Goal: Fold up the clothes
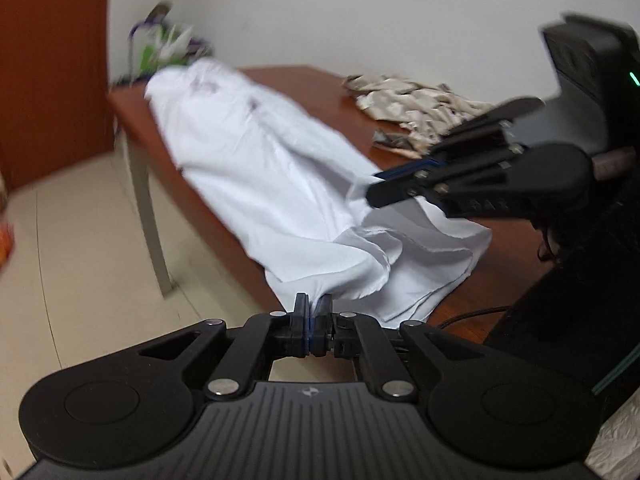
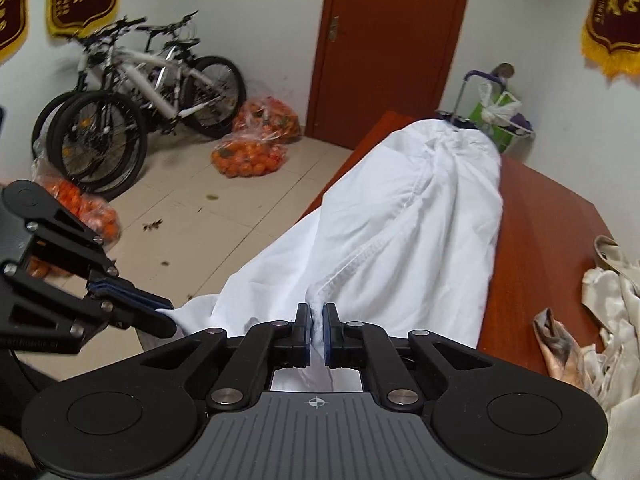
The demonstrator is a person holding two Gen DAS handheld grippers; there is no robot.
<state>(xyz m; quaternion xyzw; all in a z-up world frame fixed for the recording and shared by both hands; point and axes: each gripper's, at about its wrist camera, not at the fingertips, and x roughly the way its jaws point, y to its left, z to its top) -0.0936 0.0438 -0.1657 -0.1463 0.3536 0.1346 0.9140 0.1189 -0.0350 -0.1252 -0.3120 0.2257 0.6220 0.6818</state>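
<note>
1. Where the left wrist view looks down its own fingers, the left gripper (image 1: 313, 308) is pinched closed on a bunched edge of the white garment (image 1: 272, 168); that garment stretches along the reddish-brown table (image 1: 304, 80); the right gripper (image 1: 378, 190) clamps its near hem from the right.
2. While the right wrist view faces the door (image 2: 392, 48), the right gripper (image 2: 317, 320) is closed on a fold of the white garment (image 2: 420, 216); the left gripper (image 2: 162, 318) nips the edge at lower left; a beige cloth (image 2: 612, 300) lies beside it.

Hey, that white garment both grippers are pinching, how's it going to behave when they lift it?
The white garment is probably floppy: it sags and creases between the left gripper and right gripper. It likely drags, since it lies along the table.
</note>
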